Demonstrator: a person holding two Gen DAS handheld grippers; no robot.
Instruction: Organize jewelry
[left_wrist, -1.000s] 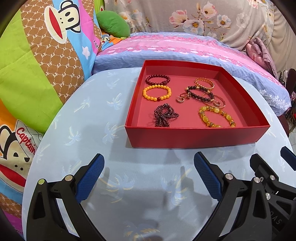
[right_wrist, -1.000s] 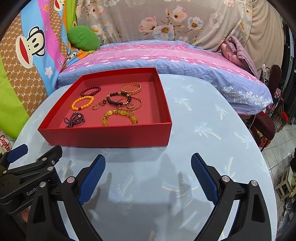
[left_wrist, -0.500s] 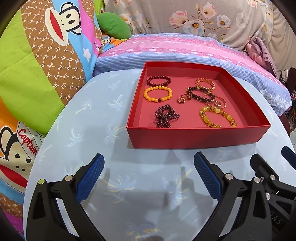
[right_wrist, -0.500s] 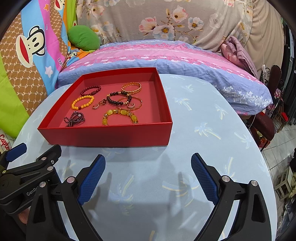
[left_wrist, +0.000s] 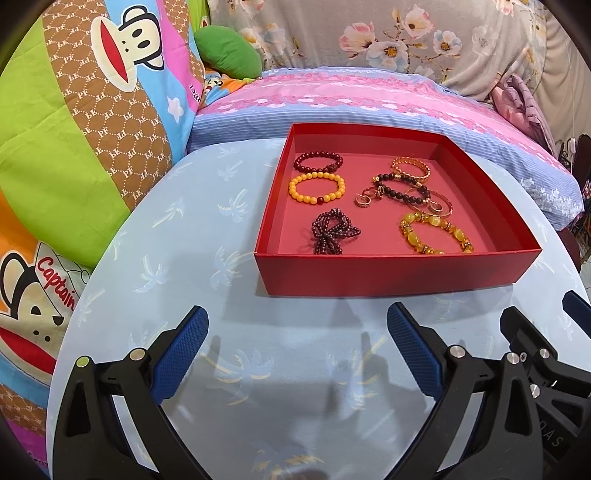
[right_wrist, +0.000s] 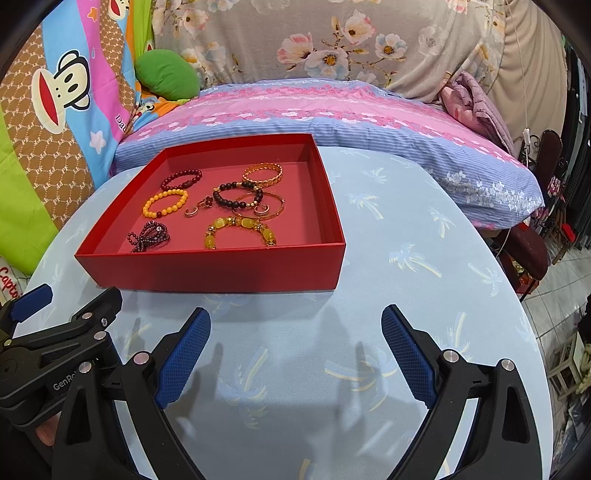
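A shallow red tray (left_wrist: 388, 271) (right_wrist: 221, 267) sits on the round light-blue table and holds several bracelets and rings. Inside lie a dark red bead bracelet (left_wrist: 317, 161), an orange bead bracelet (left_wrist: 316, 187) (right_wrist: 165, 202), a bunched purple strand (left_wrist: 334, 236) (right_wrist: 147, 236), a black bead bracelet (left_wrist: 400, 187), a gold bangle (left_wrist: 410, 167) (right_wrist: 262, 171) and a yellow stone bracelet (left_wrist: 436, 232) (right_wrist: 240, 229). My left gripper (left_wrist: 297, 339) hangs open over the table in front of the tray. My right gripper (right_wrist: 295, 341) stands open too, beside it, holding nothing.
The table (left_wrist: 184, 229) (right_wrist: 406, 229) is ringed by a cartoon-monkey cushion (left_wrist: 74, 110) on the left and a pink-and-blue striped pillow (right_wrist: 332, 110) behind. A green cushion (right_wrist: 166, 74) lies at the back left. Floor and furniture show past the right table edge (right_wrist: 532, 295).
Both views have shifted very slightly; the tray and jewelry lie as before. Both grippers stay open.
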